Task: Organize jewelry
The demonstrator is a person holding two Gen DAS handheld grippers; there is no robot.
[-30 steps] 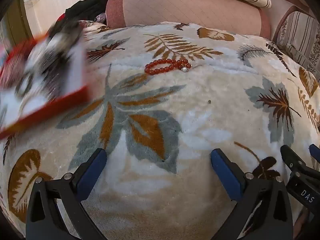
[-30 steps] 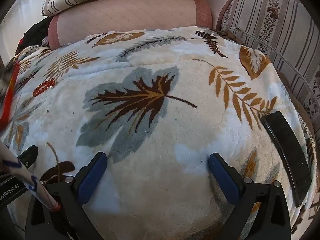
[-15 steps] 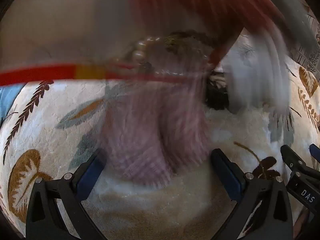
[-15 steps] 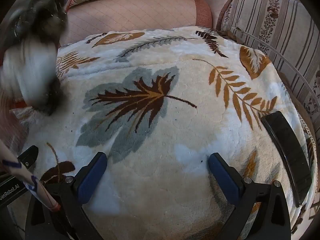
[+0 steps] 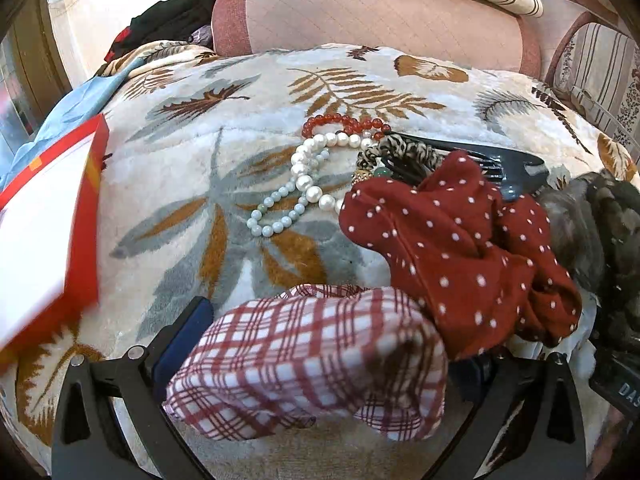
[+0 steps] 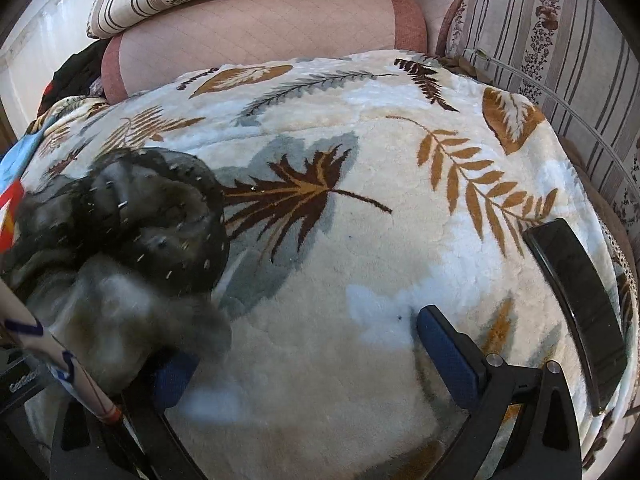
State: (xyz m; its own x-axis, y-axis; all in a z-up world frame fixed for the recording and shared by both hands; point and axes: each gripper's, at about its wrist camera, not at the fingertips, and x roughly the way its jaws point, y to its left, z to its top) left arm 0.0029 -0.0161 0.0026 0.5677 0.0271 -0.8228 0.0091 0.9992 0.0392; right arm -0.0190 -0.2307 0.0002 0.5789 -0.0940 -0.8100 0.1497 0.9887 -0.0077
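In the left wrist view a pile lies on the leaf-print blanket [image 5: 192, 184]: a red bead bracelet [image 5: 344, 122], a white pearl string [image 5: 316, 164], a pale green bead string [image 5: 280, 212], a leopard scrunchie [image 5: 404, 154], a dark hair comb [image 5: 492, 160], a red dotted scrunchie [image 5: 460, 248], a plaid scrunchie [image 5: 312, 364] and a dark scrunchie [image 5: 600, 224]. My left gripper [image 5: 324, 344] is open; the plaid scrunchie lies between its fingers. A red-and-white box [image 5: 44, 220] hangs blurred at left. My right gripper [image 6: 304, 352] is open, the dark scrunchie [image 6: 132, 232] over its left finger.
A black phone-like slab [image 6: 580, 304] lies at the blanket's right edge. Pink and striped cushions [image 5: 360, 12] stand behind. Blue cloth [image 5: 68, 100] and dark clothes [image 5: 168, 20] lie at the far left. A striped sofa arm [image 6: 560, 40] is at the right.
The box was tipped over the blanket and its jewelry and scrunchies fell out into a pile. The box has moved back to the left. Both grippers have stayed in place.
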